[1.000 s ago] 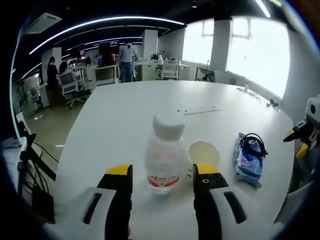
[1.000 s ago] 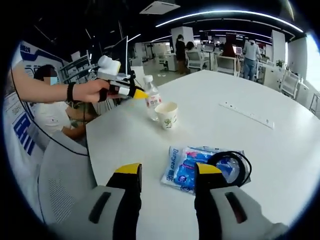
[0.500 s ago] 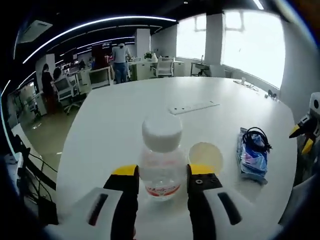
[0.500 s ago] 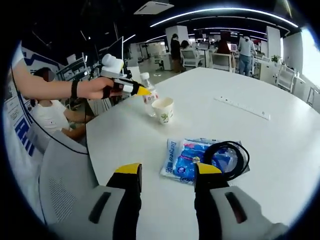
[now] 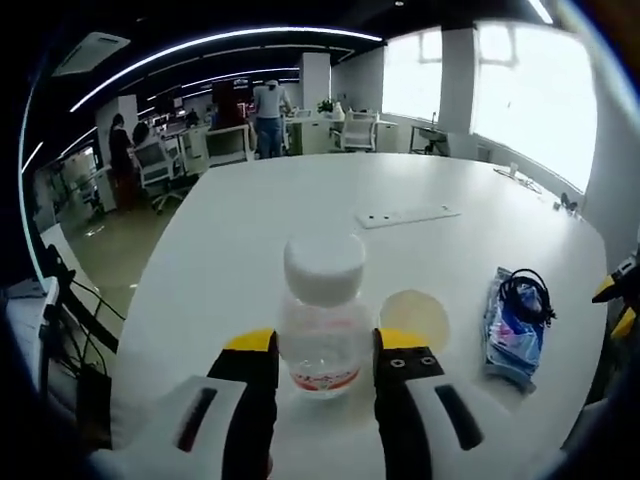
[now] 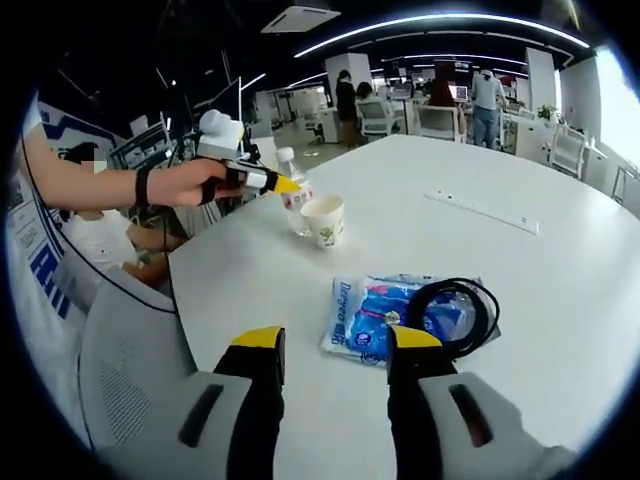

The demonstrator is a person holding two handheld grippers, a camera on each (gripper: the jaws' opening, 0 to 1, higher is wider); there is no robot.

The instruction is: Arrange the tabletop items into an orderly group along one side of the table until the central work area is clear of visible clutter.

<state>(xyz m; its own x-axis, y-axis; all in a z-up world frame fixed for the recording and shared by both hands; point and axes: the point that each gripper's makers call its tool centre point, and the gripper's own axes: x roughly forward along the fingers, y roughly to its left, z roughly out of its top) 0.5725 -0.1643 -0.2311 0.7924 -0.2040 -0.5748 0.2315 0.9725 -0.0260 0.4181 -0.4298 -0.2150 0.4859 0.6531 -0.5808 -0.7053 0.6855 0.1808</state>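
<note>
Left tongs (image 5: 324,355): jaws closed on a bottle (image 5: 322,325), upright on the white counter (image 5: 250,230). Paper cup (image 5: 414,317) just right of the bottle. Blue packet (image 5: 518,330) with black cable (image 5: 526,295), farther right. Right tongs (image 6: 326,348): jaws apart, holding nothing, near the packet. Power strip (image 5: 408,216), far side.

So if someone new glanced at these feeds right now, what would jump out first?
The clear bottle with its white cap, held between the left gripper's yellow-tipped jaws near the table edge. Next, the paper cup just beside it, and the blue packet with a black cable coiled on top, lying ahead of the open right gripper.
</note>
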